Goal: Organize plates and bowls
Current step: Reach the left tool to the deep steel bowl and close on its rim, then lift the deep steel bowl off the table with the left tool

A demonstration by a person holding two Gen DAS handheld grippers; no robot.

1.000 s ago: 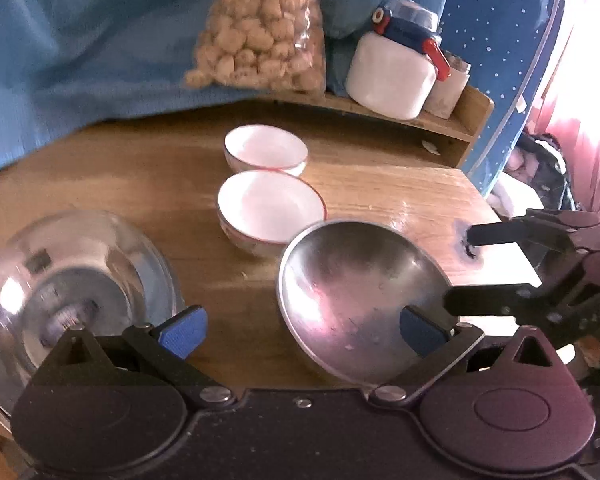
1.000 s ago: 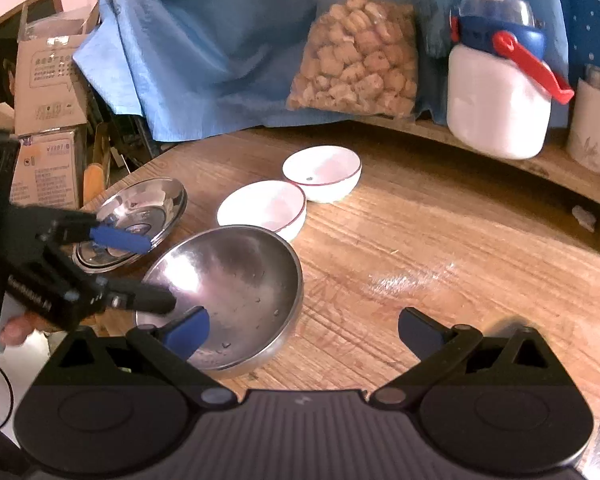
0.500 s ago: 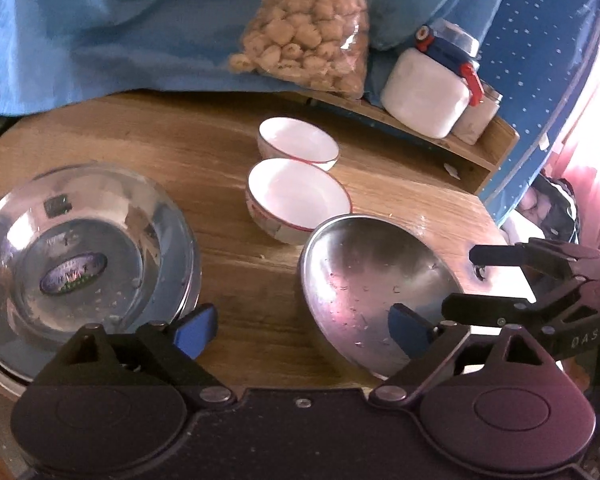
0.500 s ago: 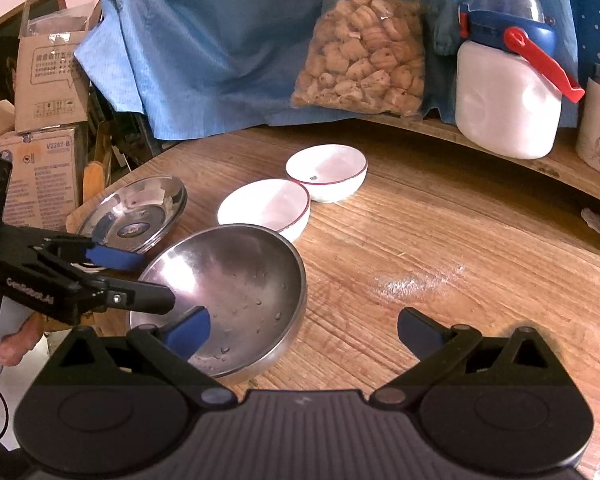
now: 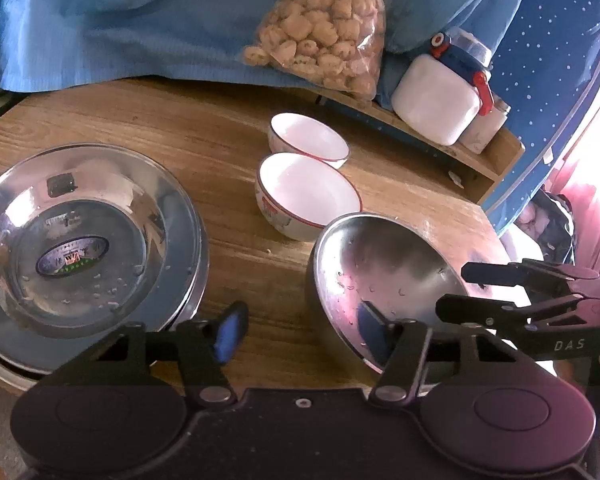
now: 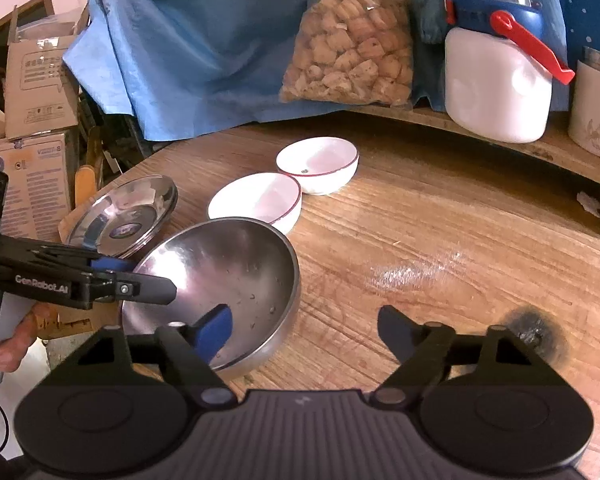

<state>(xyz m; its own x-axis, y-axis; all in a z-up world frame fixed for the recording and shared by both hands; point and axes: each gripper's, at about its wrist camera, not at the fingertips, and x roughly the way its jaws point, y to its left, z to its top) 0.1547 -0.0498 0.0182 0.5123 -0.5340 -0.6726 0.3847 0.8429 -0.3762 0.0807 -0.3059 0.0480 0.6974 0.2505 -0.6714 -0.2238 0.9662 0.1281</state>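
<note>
On the wooden table (image 6: 440, 240), 2 empty white bowls (image 5: 306, 196), droplet-flecked steel bowl (image 6: 224, 276), both hand-held grippers (image 5: 296, 326) wide.

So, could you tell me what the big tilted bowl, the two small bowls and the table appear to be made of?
Big bowl: likely stainless steel, brushed grey with soft reflections.
Small bowls: probably glazed ceramic or porcelain, glossy white with thin red rims.
Table: wood or wood-look surface, with visible grain and a slight sheen.

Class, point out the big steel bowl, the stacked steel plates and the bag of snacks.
steel bowl (image 6: 236, 264), right wrist view, inner wall.
steel plates (image 5: 80, 256), left wrist view, centre label.
bag of snacks (image 6: 352, 48), right wrist view, middle.
</note>
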